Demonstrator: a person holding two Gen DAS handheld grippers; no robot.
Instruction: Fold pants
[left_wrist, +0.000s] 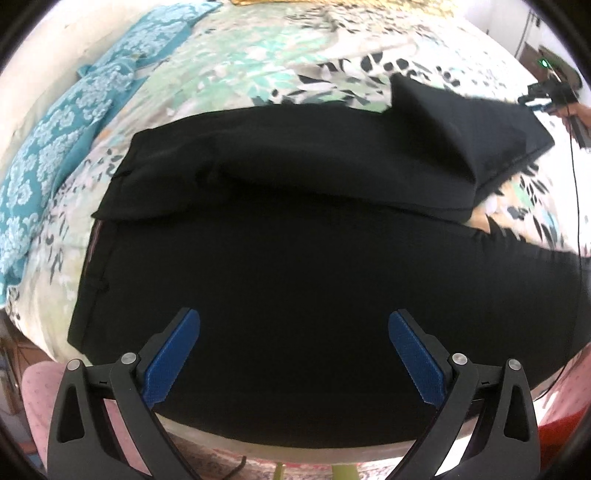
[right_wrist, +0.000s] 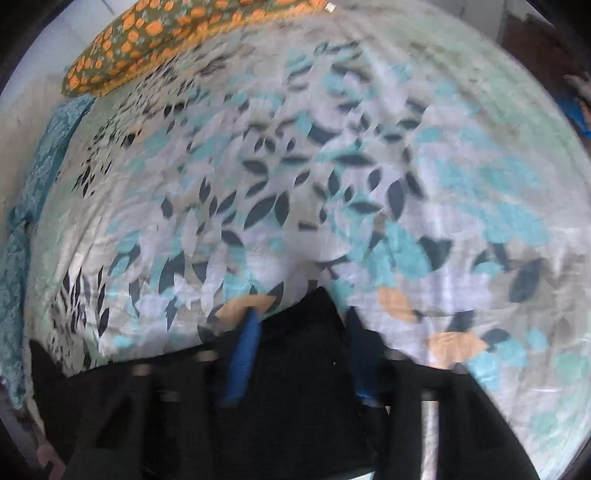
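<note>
Spreading across most of the left wrist view, one pair of black pants (left_wrist: 280, 266) lies flat on a bed covered by a leaf-print bedsheet (left_wrist: 258, 62). Its waistband edge runs down the 9 o'clock side, and its near edge hangs close to the mattress edge at 6 o'clock. One leg is folded back over the garment, its cuff end lying at 2 o'clock. Open sheet stretches from 10 to 1 o'clock beyond the pants.

The left gripper (left_wrist: 293, 354) hangs over the black cloth with its two blue pads spread wide, nothing between them. At 2 o'clock the right gripper (left_wrist: 546, 94) shows small, at the far cuff end.

In the blurred right wrist view, that right gripper (right_wrist: 301, 343) has its jaws drawn in narrow, with a peak of black fabric (right_wrist: 317, 332) rising between the two blue pads (right_wrist: 242, 362); they seem to pinch it, though blur hides the contact itself. Wide bare sheet fills that view from 9 to 3 o'clock.

Two pillows edge the bed: one teal floral pillow (left_wrist: 70, 122) at 9 to 10 o'clock in the left view, and one orange-flowered pillow (right_wrist: 155, 33) at 11 o'clock in the right view.
</note>
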